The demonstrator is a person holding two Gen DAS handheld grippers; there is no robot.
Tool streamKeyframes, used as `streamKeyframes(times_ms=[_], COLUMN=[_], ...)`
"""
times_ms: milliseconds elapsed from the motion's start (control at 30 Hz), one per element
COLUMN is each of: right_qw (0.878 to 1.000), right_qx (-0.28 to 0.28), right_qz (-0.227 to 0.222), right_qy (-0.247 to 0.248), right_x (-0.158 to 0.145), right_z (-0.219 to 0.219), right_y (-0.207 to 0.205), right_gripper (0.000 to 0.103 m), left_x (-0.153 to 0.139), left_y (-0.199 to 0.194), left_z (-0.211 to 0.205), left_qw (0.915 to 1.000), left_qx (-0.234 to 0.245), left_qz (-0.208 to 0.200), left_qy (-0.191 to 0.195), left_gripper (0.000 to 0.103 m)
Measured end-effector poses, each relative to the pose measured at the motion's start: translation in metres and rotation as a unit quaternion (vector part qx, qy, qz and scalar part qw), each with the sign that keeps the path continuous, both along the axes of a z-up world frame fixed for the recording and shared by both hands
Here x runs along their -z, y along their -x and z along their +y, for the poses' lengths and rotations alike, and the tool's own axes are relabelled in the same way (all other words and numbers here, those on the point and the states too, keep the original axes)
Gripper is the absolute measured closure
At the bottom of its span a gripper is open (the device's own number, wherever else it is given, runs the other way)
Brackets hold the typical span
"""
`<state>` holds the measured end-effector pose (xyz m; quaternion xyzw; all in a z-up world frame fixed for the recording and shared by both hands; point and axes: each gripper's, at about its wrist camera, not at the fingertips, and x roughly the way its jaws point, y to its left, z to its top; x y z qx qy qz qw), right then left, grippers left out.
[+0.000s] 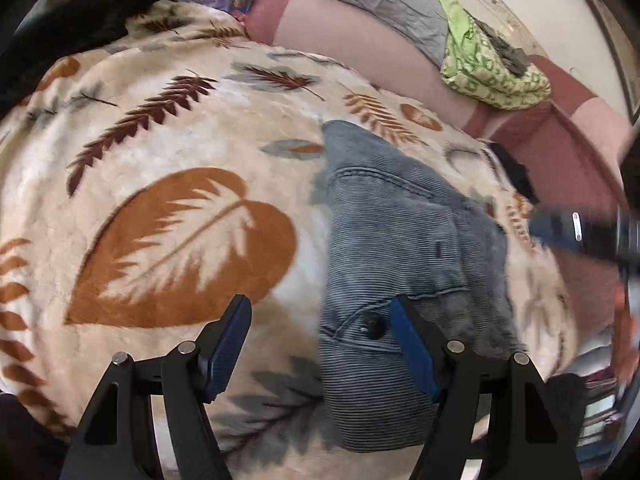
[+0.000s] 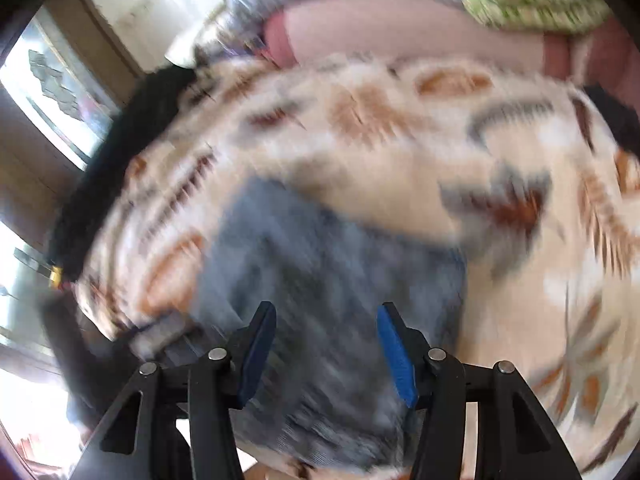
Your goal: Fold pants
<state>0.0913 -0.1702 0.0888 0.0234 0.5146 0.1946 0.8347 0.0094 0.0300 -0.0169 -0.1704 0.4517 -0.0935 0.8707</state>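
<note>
Light: soft, even daylight; the window (image 2: 52, 92) at the left edge of the right wrist view was blown out white.
Shadows: faint.
Blur: right wrist view heavily smeared throughout; left wrist view sharp at centre, smeared at its right edge.
Distortion: strong fisheye bulge, dark corners.

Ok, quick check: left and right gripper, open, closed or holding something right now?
Left gripper: open, empty, above the grey corduroy pants.
Right gripper: open, nothing between the pads, above the pants; the view is blurred.
</note>
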Motion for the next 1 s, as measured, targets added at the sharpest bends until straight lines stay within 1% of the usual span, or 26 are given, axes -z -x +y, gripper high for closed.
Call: streamKeyframes(times_ms=[33, 100, 133, 167, 233, 267, 333, 367, 400, 433, 467, 500, 567, 633, 700, 767, 833, 867, 900, 933, 967, 1000], right_qw=[1.000, 0.997, 0.996, 0.992, 0.987, 0.982, 0.976, 0.973, 0.970, 0.969, 0.970, 0.972, 0.979, 0.983, 0.986, 0.990, 0.990, 0.993, 0.994, 0.992, 0.990, 0.987], right_qx=[-0.016, -0.061, -0.074, -0.086, -0.096, -0.099, -0.099, -0.105, -0.108, -0.107, -0.105, -0.101, -0.078, -0.063, -0.041, -0.012, 0.009, 0.006, -0.004, -0.016, -0.031, -0.047], right_qz=[0.005, 0.015, 0.028, 0.054, 0.088, 0.105, 0.139, 0.150, 0.156, 0.157, 0.152, 0.145, 0.127, 0.106, 0.067, 0.047, 0.022, 0.033, 0.050, 0.069, 0.078, 0.074], right_qy=[0.008, 0.039, 0.052, 0.068, 0.097, 0.119, 0.135, 0.143, 0.152, 0.156, 0.157, 0.155, 0.135, 0.134, 0.144, 0.130, 0.139, 0.117, 0.101, 0.101, 0.113, 0.135], right_x=[-0.005, -0.008, -0.002, 0.010, 0.029, 0.043, 0.065, 0.075, 0.082, 0.085, 0.085, 0.084, 0.076, 0.071, 0.062, 0.051, 0.039, 0.038, 0.039, 0.044, 0.050, 0.055], right_z=[0.013, 0.058, 0.072, 0.093, 0.120, 0.130, 0.138, 0.143, 0.146, 0.146, 0.144, 0.142, 0.131, 0.123, 0.116, 0.107, 0.100, 0.098, 0.099, 0.104, 0.112, 0.121], right_y=[-0.013, -0.048, -0.060, -0.077, -0.101, -0.111, -0.126, -0.129, -0.130, -0.130, -0.129, -0.128, -0.125, -0.119, -0.112, -0.114, -0.117, -0.117, -0.117, -0.117, -0.114, -0.111], right_gripper=[0.042, 0.042, 0.042, 0.042, 0.042, 0.042, 0.043, 0.046, 0.071, 0.083, 0.084, 0.088, 0.090, 0.092, 0.092, 0.092, 0.091, 0.091, 0.088, 0.077, 0.066, 0.041], left_x=[-0.003, -0.003, -0.001, 0.002, 0.005, 0.005, 0.008, 0.009, 0.010, 0.010, 0.009, 0.009, 0.007, 0.004, 0.004, 0.004, 0.005, 0.005, 0.005, 0.005, 0.005, 0.005], left_y=[0.001, 0.000, -0.001, -0.004, -0.006, -0.007, -0.011, -0.012, -0.012, -0.013, -0.013, -0.014, -0.013, -0.009, -0.008, -0.008, -0.007, -0.007, -0.007, -0.006, -0.006, -0.006], left_z=[0.001, 0.001, -0.001, -0.003, -0.006, -0.007, -0.009, -0.010, -0.011, -0.012, -0.013, -0.015, -0.021, -0.026, -0.033, -0.038, -0.037, -0.037, -0.037, -0.035, -0.035, -0.032], left_qw=[1.0000, 0.9998, 0.9997, 0.9994, 0.9991, 0.9987, 0.9977, 0.9976, 0.9973, 0.9974, 0.9977, 0.9980, 0.9982, 0.9983, 0.9981, 0.9978, 0.9979, 0.9980, 0.9981, 0.9982, 0.9981, 0.9981], left_qx=[-0.002, 0.001, 0.008, 0.014, 0.021, 0.027, 0.040, 0.042, 0.046, 0.047, 0.047, 0.049, 0.053, 0.057, 0.060, 0.061, 0.060, 0.058, 0.057, 0.056, 0.056, 0.056], left_qz=[-0.006, -0.007, -0.001, 0.007, 0.013, 0.014, 0.018, 0.020, 0.021, 0.020, 0.018, 0.015, 0.006, -0.003, -0.012, -0.016, -0.017, -0.017, -0.018, -0.018, -0.020, -0.021], left_qy=[0.001, 0.017, 0.025, 0.030, 0.034, 0.040, 0.051, 0.052, 0.053, 0.050, 0.045, 0.038, 0.025, 0.012, -0.009, -0.020, -0.018, -0.016, -0.014, -0.014, -0.016, -0.016], left_gripper=[0.031, 0.031, 0.031, 0.031, 0.031, 0.036, 0.045, 0.048, 0.051, 0.052, 0.053, 0.054, 0.060, 0.061, 0.061, 0.061, 0.061, 0.061, 0.061, 0.061, 0.061, 0.061])
